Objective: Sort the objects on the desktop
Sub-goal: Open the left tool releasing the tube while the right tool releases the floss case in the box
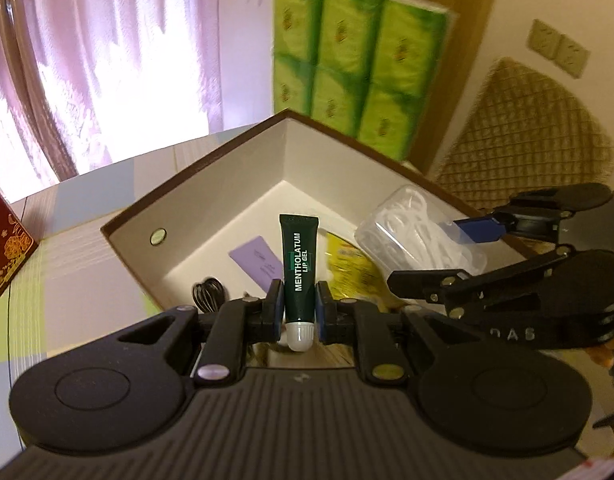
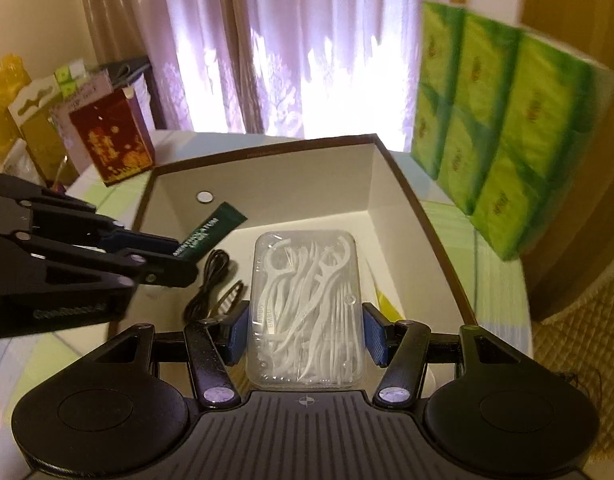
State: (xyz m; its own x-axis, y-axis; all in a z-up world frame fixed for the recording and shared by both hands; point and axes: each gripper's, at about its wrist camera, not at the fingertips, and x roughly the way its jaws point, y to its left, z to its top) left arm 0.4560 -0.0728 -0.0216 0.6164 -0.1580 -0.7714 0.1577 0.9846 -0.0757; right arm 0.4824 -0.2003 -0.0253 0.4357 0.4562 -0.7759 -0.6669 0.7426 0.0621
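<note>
Pastel-checked table (image 2: pixel 447 216), open brown box (image 2: pixel 391 168), green tissue packs (image 2: pixel 503 128), red carton (image 2: pixel 115 144)

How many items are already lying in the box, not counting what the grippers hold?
3: a black cable at the near left, a purple card mid-floor, and a yellow packet to the right, partly behind the floss case. More may be hidden.

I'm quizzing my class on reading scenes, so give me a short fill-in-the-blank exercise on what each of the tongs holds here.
1. The left tongs grip a dark green tube of lip ____.
2. The right tongs hold a clear case of white floss ____.
3. Both items hang over an open ____ with a brown rim.
4. A coiled black ____ lies inside it.

Missing words: gel; picks; box; cable
</note>
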